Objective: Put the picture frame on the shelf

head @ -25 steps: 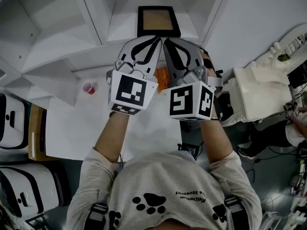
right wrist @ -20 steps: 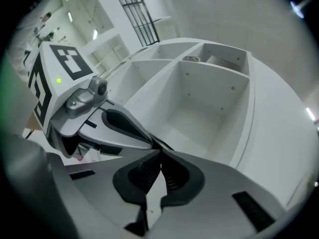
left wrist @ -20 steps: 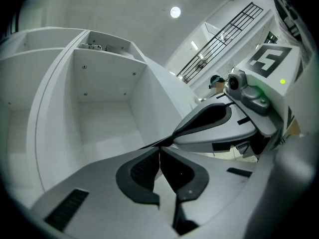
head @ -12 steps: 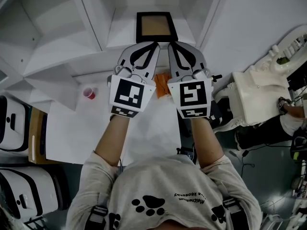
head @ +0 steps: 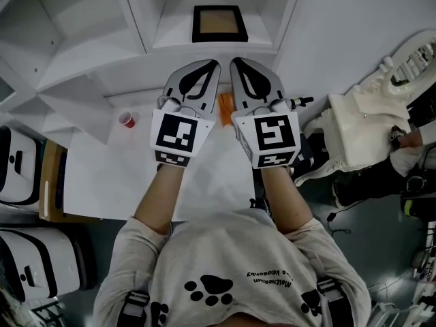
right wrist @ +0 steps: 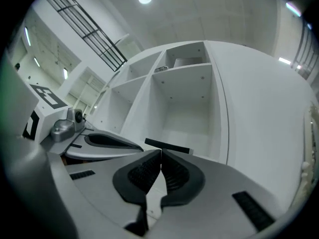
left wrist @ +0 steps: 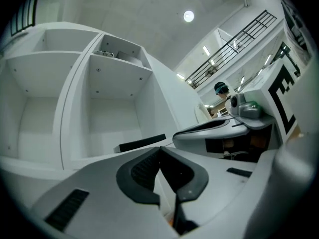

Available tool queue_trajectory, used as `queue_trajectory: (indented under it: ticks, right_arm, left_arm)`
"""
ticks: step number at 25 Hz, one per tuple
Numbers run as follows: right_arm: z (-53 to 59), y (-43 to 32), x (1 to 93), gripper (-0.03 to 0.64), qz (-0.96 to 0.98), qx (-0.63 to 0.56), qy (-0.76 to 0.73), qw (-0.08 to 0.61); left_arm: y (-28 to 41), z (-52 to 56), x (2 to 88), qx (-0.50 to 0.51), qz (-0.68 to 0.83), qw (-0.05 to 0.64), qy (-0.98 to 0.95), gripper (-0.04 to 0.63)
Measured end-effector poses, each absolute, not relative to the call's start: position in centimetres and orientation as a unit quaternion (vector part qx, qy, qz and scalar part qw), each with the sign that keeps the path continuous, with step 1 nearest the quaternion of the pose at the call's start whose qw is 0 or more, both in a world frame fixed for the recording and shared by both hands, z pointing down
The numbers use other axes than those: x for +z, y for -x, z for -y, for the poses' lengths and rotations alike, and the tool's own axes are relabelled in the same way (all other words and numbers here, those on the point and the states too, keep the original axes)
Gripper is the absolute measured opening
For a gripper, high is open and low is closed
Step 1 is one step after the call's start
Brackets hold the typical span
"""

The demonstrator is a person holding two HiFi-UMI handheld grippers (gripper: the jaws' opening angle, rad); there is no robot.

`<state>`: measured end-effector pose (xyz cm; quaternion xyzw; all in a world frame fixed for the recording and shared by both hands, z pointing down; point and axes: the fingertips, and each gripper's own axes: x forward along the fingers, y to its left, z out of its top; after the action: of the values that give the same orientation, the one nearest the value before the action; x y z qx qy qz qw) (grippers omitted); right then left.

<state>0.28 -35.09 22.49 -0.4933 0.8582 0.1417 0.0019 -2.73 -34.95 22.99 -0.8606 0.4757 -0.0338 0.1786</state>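
The picture frame (head: 219,24), black-edged with a tan centre, lies flat on a shelf of the white shelf unit (head: 88,53), inside the middle compartment. Its dark edge shows in the left gripper view (left wrist: 141,143) and the right gripper view (right wrist: 167,146). Both grippers hover side by side just short of that shelf, apart from the frame. My left gripper (head: 215,63) is shut with nothing in it, jaws touching (left wrist: 160,148). My right gripper (head: 234,61) is shut too and holds nothing (right wrist: 161,152).
A white table (head: 109,182) lies under the grippers, with a small red cup (head: 126,119) at its left and an orange object (head: 225,107) partly hidden between the grippers. White machines (head: 364,131) stand to the right, white cases (head: 27,271) to the left.
Both grippers have drawn back from the picture frame toward the person and closed fully. The frame stays lying on the shelf.
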Motion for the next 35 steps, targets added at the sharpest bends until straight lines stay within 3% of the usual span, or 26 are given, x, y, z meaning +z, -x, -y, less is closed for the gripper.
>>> queue_trajectory:
  ticks: [15,28,35]
  right_arm:
    - [23.3,-2.0,27.7,0.034,-0.872,0.097,0.475,0.058]
    - [18.0,-3.0,33.0,0.034,-0.887,0.089,0.452,0.035]
    - [18.1,-2.2,36.2,0.032,-0.904,0.064,0.423,0.000]
  left_arm:
    - [2.9,22.4,26.3,0.066,-0.521,0.135,0.840,0.020]
    - [2.6,17.8,33.9,0.004,-0.545,0.086,0.834,0.020]
    - [1.0,17.9,35.2,0.032,-0.533,0.069,0.843,0.020]
